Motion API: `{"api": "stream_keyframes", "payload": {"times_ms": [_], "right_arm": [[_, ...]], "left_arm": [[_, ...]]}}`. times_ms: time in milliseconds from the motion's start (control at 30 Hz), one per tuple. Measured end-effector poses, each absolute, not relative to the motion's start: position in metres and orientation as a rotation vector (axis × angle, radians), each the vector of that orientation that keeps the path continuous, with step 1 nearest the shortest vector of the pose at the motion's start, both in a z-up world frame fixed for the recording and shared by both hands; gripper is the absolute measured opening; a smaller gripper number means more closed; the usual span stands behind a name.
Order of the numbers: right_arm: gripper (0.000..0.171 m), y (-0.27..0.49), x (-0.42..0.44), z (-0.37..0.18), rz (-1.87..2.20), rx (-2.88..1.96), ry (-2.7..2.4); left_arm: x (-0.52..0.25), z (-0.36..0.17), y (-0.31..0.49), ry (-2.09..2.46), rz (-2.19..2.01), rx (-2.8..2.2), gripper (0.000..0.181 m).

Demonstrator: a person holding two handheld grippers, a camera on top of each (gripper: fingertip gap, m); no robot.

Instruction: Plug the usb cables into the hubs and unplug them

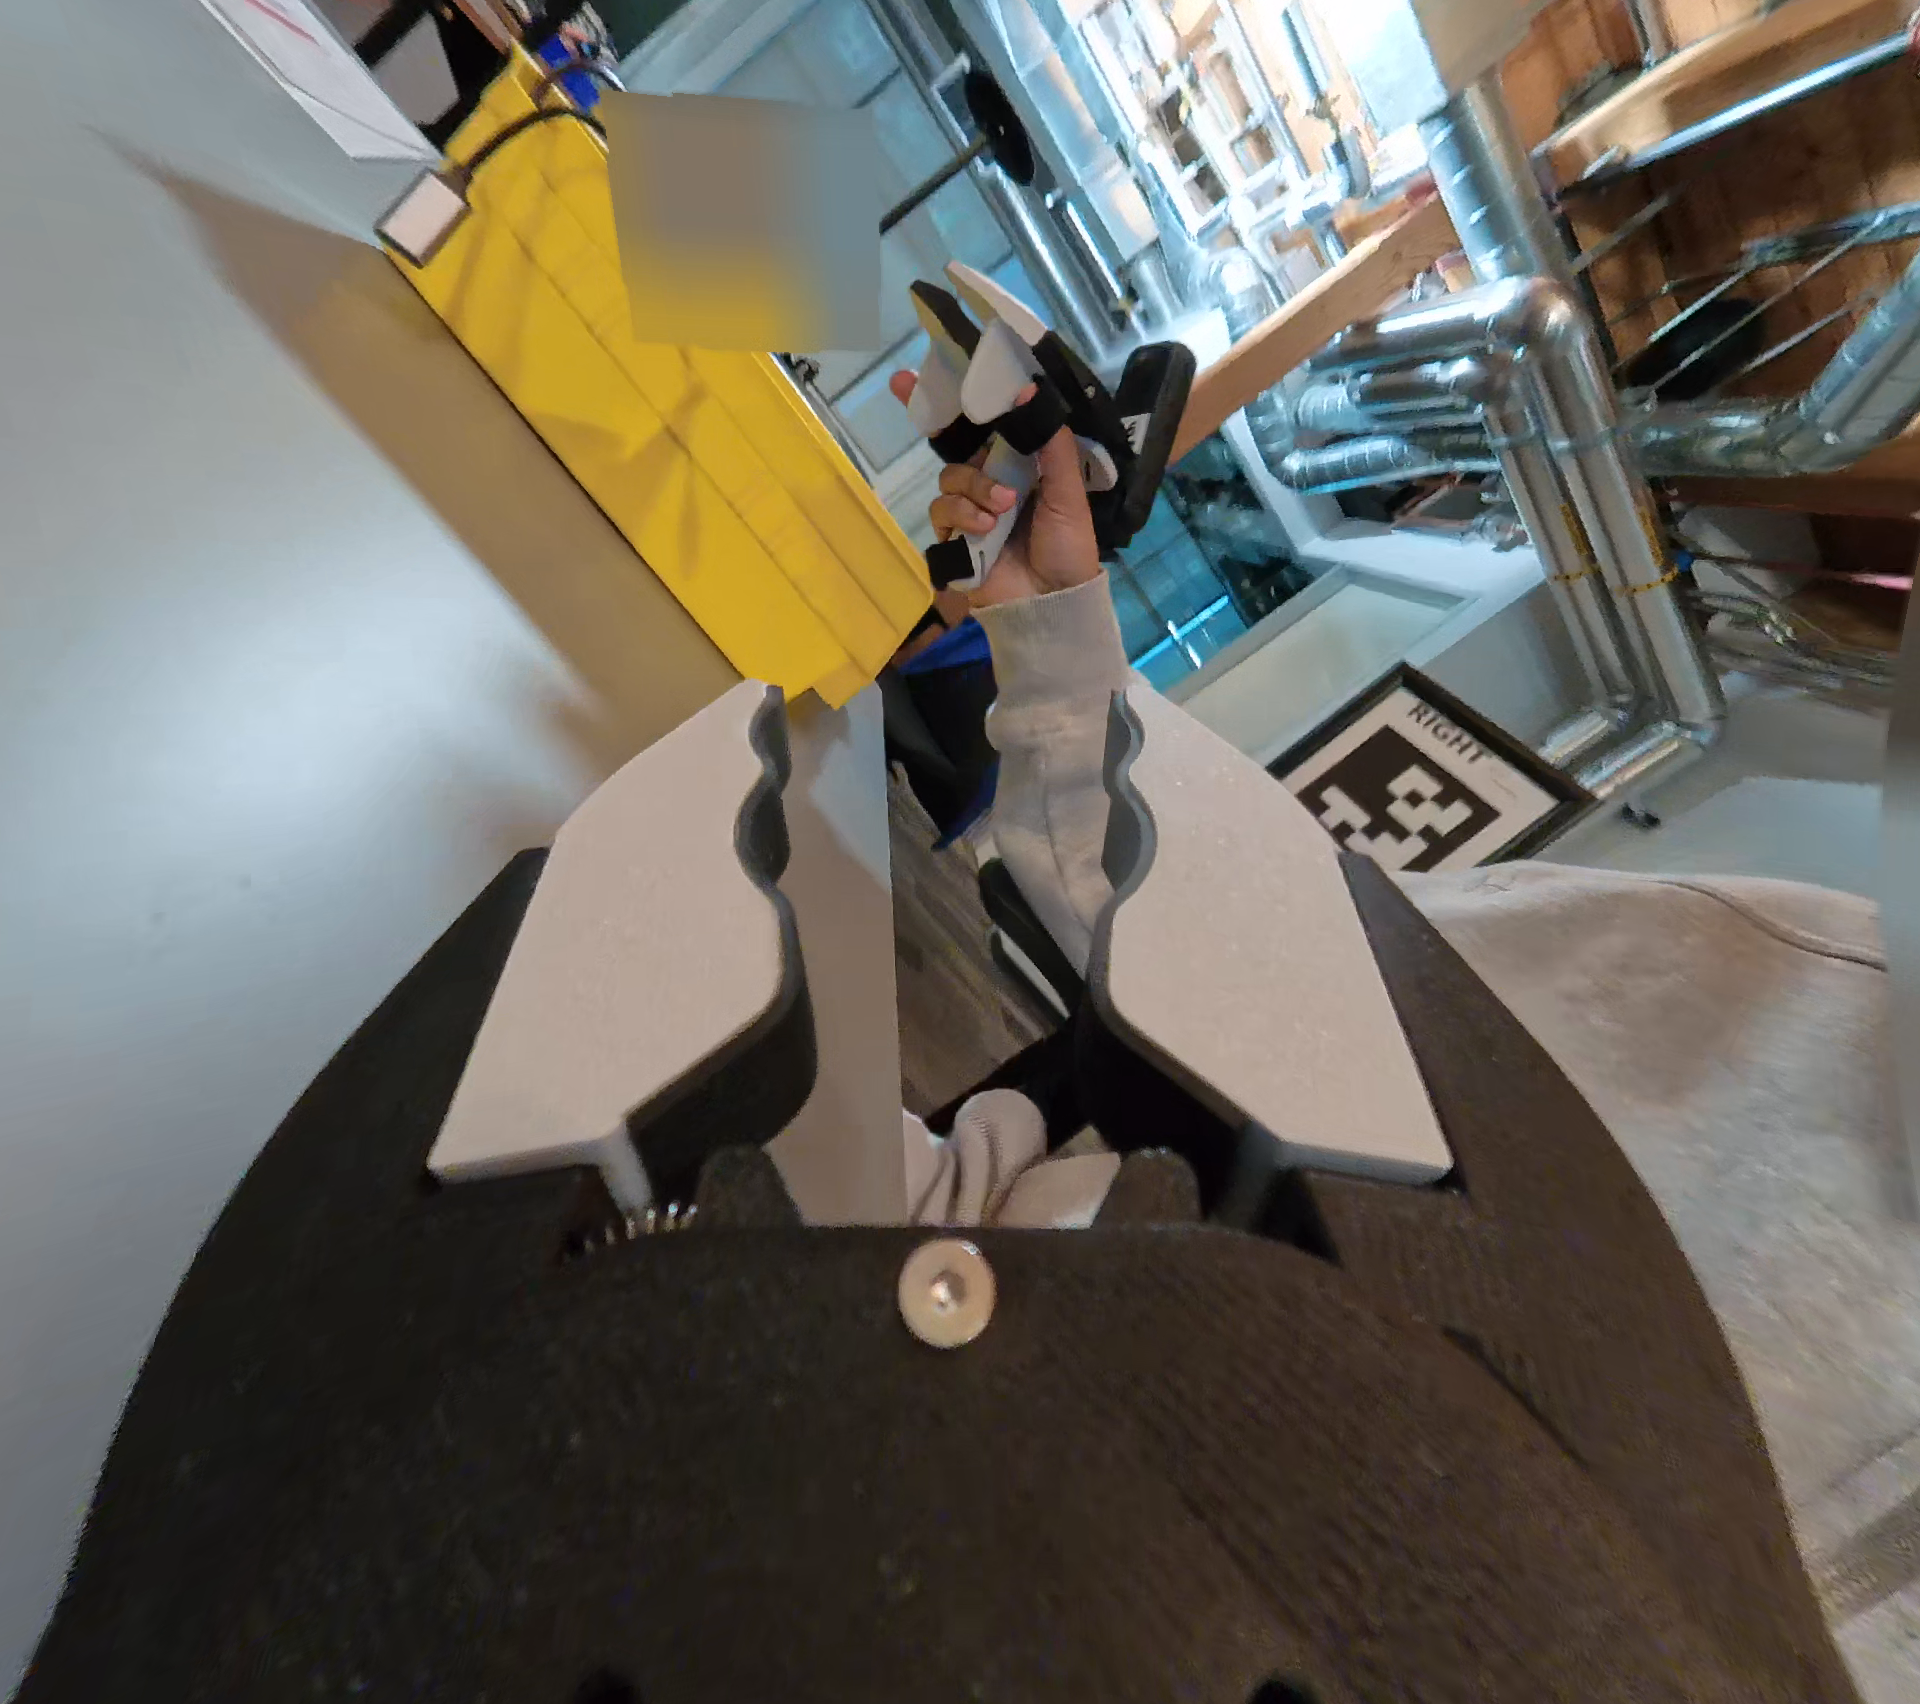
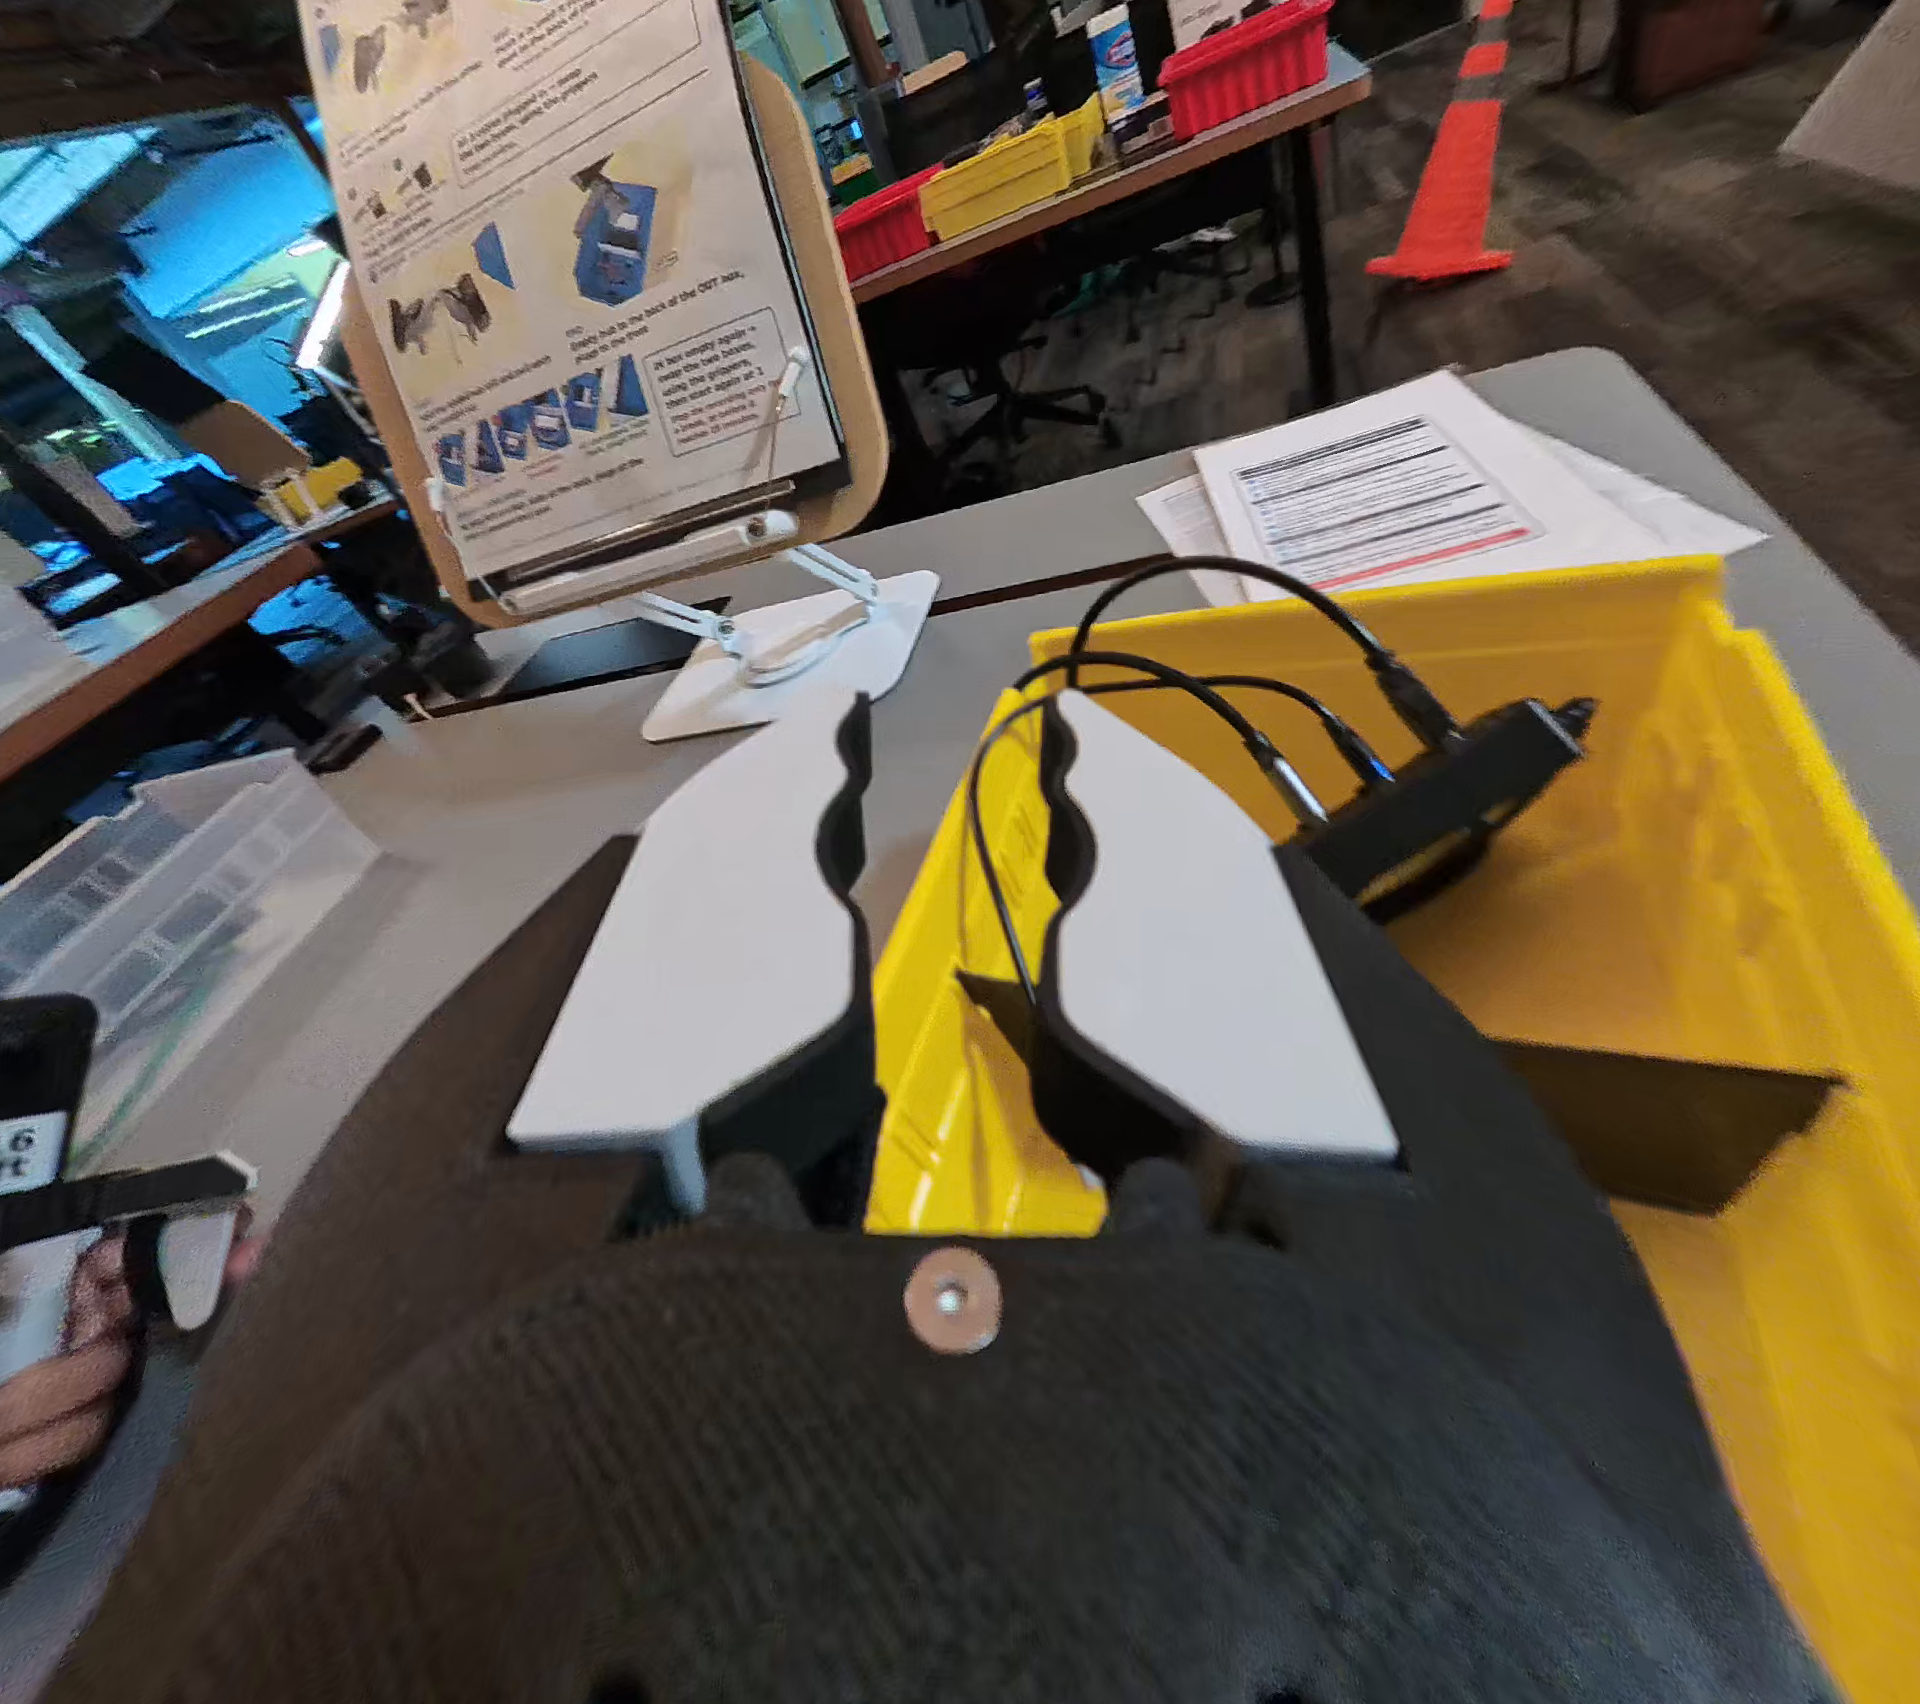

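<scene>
Left wrist view: workshop tilting, pipes at right, yellow bin [image 1: 665, 449] on grey table [image 1: 208, 615] upper centre. Left gripper [image 1: 940, 781] gaping, holding nothing, pointing off table.

Right wrist view: right gripper [image 2: 956, 781] spreading, empty, hovering over bin wall. Black hub [image 2: 1444, 807] lying in bin at right, three cables [image 2: 1195, 594] plugged in; unplugging seemingly remaining.

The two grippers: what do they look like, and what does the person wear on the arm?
Each gripper, left and right, has a black textured body, a silver screw and two flat light-grey fingers with wavy dark inner edges. The person's sleeve is light grey.
</scene>
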State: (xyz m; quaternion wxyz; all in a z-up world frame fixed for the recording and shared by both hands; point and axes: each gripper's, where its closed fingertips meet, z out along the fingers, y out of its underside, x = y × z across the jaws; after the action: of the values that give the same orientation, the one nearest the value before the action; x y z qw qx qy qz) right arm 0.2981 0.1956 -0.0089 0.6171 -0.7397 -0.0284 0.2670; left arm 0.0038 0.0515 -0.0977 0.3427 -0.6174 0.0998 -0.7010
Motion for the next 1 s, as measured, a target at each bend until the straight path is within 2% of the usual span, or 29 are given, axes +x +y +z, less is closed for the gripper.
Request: {"api": "stream_keyframes", "payload": {"times_ms": [167, 300, 433, 567, 667, 767, 1000], "right_arm": [[0.03, 0.153, 0.331, -0.022, 0.485, -1.634, 0.0], [0.031, 0.113, 0.378, -0.044, 0.124, -1.623, 0.015], [0.049, 0.085, 0.427, -0.065, -0.12, -1.649, 0.088], [0.07, 0.1, 0.447, -0.108, -0.061, -1.837, 0.14], [0.07, 0.112, 0.447, -0.14, -0.057, -1.981, 0.086], [0.06, 0.123, 0.443, -0.132, -0.004, -1.942, 0.116], [0.055, 0.148, 0.452, -0.134, 0.005, -1.949, 0.151]], "left_arm": [[0.052, -0.108, 0.061, 0.505, -1.642, -1.694, 0.053], [0.082, -0.115, 0.061, 0.663, -1.545, -1.733, 0.048], [0.087, -0.111, 0.057, 0.676, -1.51, -1.711, 0.041], [0.079, -0.113, 0.067, 0.663, -1.416, -1.713, 0.039], [0.072, -0.117, 0.071, 0.628, -1.411, -1.728, 0.039], [0.063, -0.121, 0.066, 0.602, -1.436, -1.747, 0.04], [0.027, -0.117, 0.065, 0.496, -1.337, -1.728, 0.039]]}}
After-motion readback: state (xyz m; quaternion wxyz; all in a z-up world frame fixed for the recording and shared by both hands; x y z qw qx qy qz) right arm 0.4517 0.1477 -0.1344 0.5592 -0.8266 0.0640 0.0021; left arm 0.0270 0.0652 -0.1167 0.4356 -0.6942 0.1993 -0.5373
